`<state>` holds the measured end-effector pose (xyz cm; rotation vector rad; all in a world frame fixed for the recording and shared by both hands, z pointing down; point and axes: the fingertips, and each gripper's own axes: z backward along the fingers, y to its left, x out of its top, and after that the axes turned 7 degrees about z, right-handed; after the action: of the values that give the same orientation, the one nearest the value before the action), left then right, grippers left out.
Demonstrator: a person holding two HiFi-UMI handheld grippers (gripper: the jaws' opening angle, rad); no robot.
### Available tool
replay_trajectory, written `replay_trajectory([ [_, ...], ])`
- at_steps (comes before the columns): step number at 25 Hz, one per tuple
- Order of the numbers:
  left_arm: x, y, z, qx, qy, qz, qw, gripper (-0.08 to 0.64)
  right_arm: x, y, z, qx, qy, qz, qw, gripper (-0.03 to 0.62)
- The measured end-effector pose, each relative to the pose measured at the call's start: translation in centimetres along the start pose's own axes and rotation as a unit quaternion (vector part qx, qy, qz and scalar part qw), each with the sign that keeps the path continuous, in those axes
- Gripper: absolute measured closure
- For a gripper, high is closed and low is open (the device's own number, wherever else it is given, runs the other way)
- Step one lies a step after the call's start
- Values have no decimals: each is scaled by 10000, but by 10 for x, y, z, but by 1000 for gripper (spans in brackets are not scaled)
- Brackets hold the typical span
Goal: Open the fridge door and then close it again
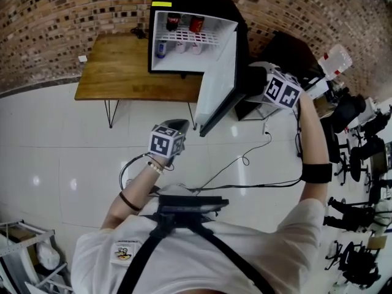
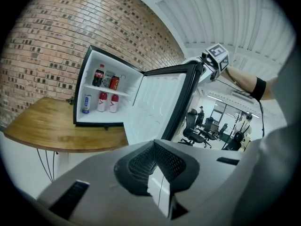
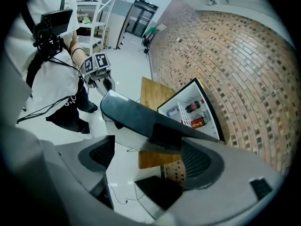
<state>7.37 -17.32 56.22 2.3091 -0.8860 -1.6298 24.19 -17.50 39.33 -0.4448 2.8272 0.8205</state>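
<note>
A black mini fridge (image 1: 184, 35) stands on a wooden table (image 1: 116, 72) against the brick wall. Its door (image 1: 217, 84) swings wide open toward me. Cans and bottles (image 1: 180, 26) sit on the white shelves inside. My right gripper (image 1: 252, 79) is at the door's outer top corner. In the right gripper view the door's dark top edge (image 3: 136, 117) lies between the spread jaws of that gripper (image 3: 148, 161), the left pad clear of it. My left gripper (image 1: 179, 126) hangs over the floor in front of the door, shut with nothing in it (image 2: 157, 173).
Cables (image 1: 239, 164) trail across the white tiled floor between me and the table. Office chairs and camera gear (image 1: 355, 121) crowd the right side. A metal rack (image 1: 24, 250) stands at the bottom left.
</note>
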Motion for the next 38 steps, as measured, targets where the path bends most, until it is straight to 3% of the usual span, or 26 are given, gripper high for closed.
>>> replay_trajectory([
  [9,7,-44,-37,-200,-39,-113,9997,558,-43,15,6,83,282,51,9996,129],
  [13,16,-38,-36,-107,-54,-278,9995,558,-51,15,13,-397,93,-597,9974,140],
  [16,24,-23,-27,-24,-54,-416,9991,558,-56,25,12,-1046,-224,-1484,9831,152],
  [22,42,10,-3,-5,-51,-691,9976,558,-57,83,-4,-1912,-382,-3226,9262,241],
  [23,44,13,-1,-30,-45,-715,9974,558,-60,93,-7,-2070,-229,-3498,9134,284],
  [25,48,19,2,-57,-5,-783,9969,558,-68,111,-15,-2432,296,-4071,8799,454],
  [27,51,23,3,-70,30,-860,9963,558,-68,127,-23,-2717,679,-4617,8417,538],
  [30,56,24,5,-126,16,-949,9954,558,-48,143,-39,-2964,522,-5278,7943,575],
  [38,57,30,19,-322,22,-1059,9939,558,17,167,-86,-3112,-416,-6402,7011,575],
])
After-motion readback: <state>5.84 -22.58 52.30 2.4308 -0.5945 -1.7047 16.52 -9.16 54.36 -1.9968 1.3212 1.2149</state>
